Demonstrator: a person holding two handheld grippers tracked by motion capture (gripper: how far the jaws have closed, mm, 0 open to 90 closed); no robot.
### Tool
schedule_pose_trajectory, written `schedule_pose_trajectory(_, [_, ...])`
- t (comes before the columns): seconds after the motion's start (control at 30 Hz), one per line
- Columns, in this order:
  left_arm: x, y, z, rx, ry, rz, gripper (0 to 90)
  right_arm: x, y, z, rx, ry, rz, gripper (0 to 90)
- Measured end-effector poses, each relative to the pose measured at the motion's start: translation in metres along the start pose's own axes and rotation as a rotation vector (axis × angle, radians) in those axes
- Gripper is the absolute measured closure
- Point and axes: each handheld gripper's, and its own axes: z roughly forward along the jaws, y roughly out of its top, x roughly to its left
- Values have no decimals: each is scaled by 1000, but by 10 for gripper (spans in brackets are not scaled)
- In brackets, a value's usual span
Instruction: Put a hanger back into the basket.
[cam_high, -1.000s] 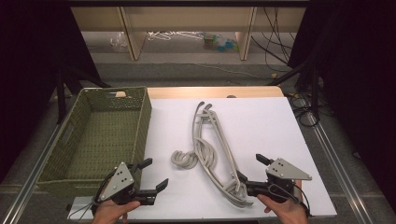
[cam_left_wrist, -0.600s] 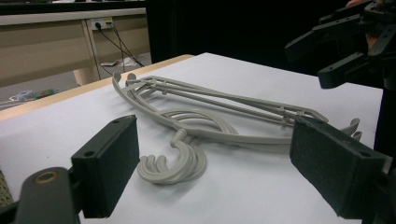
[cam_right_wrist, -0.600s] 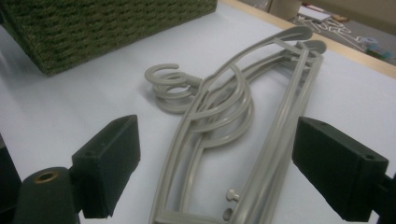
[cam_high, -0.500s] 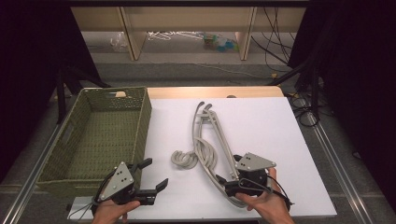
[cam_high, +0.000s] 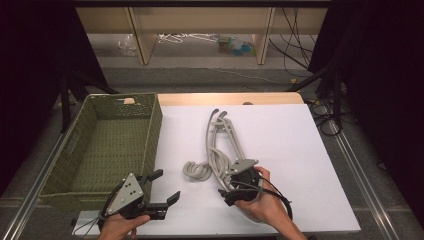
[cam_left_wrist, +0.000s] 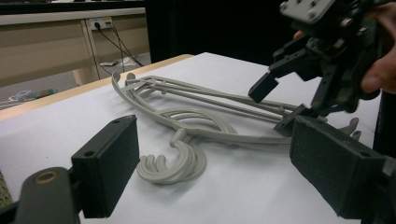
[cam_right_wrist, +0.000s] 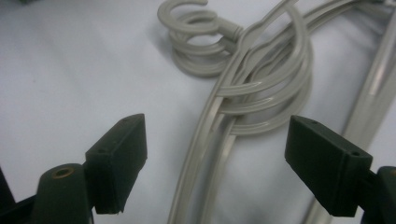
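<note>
Nearby, the green woven basket (cam_high: 150, 130) holds nothing.

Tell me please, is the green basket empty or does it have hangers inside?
Empty. The high view shows the basket with a bare woven bottom, and the grey hangers lie outside it on the white table.

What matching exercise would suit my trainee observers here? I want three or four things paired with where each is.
Things:
1. stack of grey plastic hangers
2. green woven basket
3. left tool
4. right tool

Places:
A. left side of the table
B. middle of the white sheet
C. over the hangers' near end, jaws apart
D. near edge, beside the basket's corner

Pairs: 1-B, 2-A, 3-D, 4-C
</note>
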Motion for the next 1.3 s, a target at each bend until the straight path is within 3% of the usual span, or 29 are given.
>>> schedule_pose_trajectory(0.33, [1,1,0,-3,-3,11,157,1,16,38,178,2,-36,394])
schedule_pose_trajectory(0.5, [1,1,0,-4,-4,7,158,1,17,44,235,6,-39,491])
schedule_pose_trajectory(0.63, [0,0,1,-2,-6,-7,158,-1,16,46,254,6,-28,534])
schedule_pose_trajectory(0.67, [1,1,1,1,-10,17,158,-1,16,48,256,8,-33,529])
schedule_pose_trajectory(0.8, [1,1,1,1,-11,13,158,-3,18,49,265,4,-21,554])
schedule_pose_trajectory(0.87, [-1,0,2,-10,-9,-18,158,-3,18,49,277,-3,-17,589])
schedule_pose_trajectory(1.0, [0,0,1,-3,-10,-13,160,-6,18,44,269,8,-16,694])
schedule_pose_trajectory(1.13, [0,0,1,-2,-11,-14,159,-7,17,41,276,20,-9,708])
schedule_pose_trajectory(1.17, [1,1,0,-1,-11,7,159,-8,17,40,280,20,-11,712])
schedule_pose_trajectory(1.3, [1,1,0,3,-9,-3,159,-10,17,34,279,35,4,714])
